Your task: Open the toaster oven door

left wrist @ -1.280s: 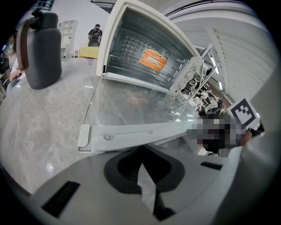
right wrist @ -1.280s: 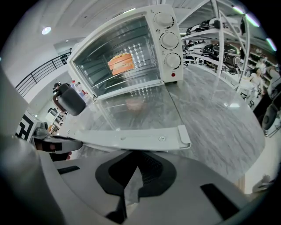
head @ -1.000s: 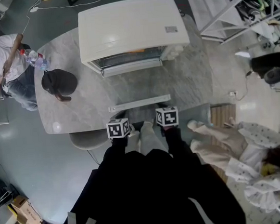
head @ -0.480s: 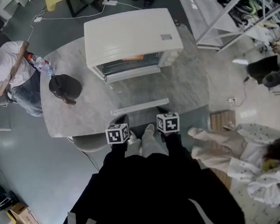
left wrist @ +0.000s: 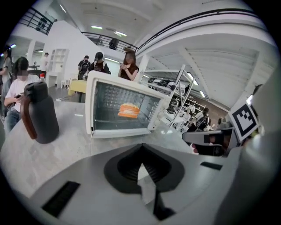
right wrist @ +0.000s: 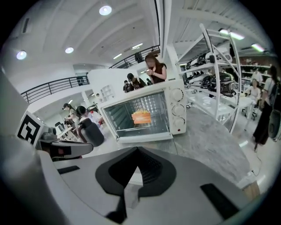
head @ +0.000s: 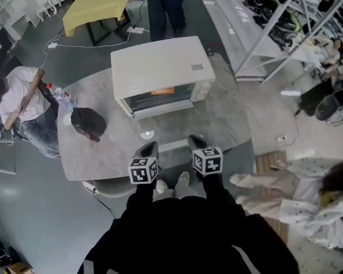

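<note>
The white toaster oven (head: pixel 163 66) stands on the marble table (head: pixel 229 117), and something orange (head: pixel 162 91) sits on its rack. Its glass door lies folded down flat toward me. The door's white handle bar (head: pixel 172 145) runs between my two gripper tips. My left gripper (head: pixel 148 147) is at the bar's left end and my right gripper (head: pixel 194 140) at its right end; I cannot tell if they touch it. In the left gripper view the oven (left wrist: pixel 123 110) is ahead, and my left gripper (left wrist: pixel 141 165) looks shut. The right gripper view shows the oven (right wrist: pixel 145 114) beyond my right gripper (right wrist: pixel 137 169), also shut.
A black jug (head: pixel 89 122) stands on the table left of the oven, with a water bottle (head: pixel 59 95) behind it. A seated person (head: pixel 20 98) is at the left table edge, another person (head: pixel 318 199) low at right. Metal shelving (head: pixel 268 19) stands at the back right.
The head view has pulled back and shows more of the room. The oven and table look smaller, and the handle bar now sits level with my gripper tips instead of ahead of them.
</note>
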`<state>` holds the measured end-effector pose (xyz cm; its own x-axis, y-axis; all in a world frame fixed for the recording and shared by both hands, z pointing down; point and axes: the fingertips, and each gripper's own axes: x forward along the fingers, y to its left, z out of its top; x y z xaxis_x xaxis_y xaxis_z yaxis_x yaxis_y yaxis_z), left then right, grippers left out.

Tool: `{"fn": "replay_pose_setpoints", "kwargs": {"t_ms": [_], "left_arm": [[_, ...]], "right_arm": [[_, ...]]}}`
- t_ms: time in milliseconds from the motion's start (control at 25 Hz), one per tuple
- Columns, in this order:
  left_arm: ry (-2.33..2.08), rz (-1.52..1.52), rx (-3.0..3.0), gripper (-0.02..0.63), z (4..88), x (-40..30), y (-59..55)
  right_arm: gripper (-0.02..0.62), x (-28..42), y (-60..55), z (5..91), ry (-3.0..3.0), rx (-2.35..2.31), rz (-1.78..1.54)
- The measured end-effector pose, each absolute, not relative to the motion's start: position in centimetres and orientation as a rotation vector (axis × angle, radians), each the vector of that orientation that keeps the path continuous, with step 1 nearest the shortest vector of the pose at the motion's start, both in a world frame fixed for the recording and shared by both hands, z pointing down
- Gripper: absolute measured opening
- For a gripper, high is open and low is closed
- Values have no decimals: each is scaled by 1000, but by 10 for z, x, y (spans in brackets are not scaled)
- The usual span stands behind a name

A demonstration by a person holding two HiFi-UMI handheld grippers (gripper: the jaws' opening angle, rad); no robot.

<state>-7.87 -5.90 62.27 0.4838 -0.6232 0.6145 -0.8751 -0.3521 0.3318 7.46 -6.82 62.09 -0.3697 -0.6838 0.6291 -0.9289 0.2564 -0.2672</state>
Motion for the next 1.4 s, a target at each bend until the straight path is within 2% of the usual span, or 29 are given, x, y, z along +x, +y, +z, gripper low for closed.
{"fn": "replay_pose_setpoints", "kwargs": {"t_ms": [840,1400], "left_arm": [[-1441,208,2495,3,438,-88,-94],[-1460,85,2611,3,394,-78,-93]], "right_arm": [[3,63,-93,447,-2482,1671,499],[3,72,-99,404,-2571,1716,374]]}}
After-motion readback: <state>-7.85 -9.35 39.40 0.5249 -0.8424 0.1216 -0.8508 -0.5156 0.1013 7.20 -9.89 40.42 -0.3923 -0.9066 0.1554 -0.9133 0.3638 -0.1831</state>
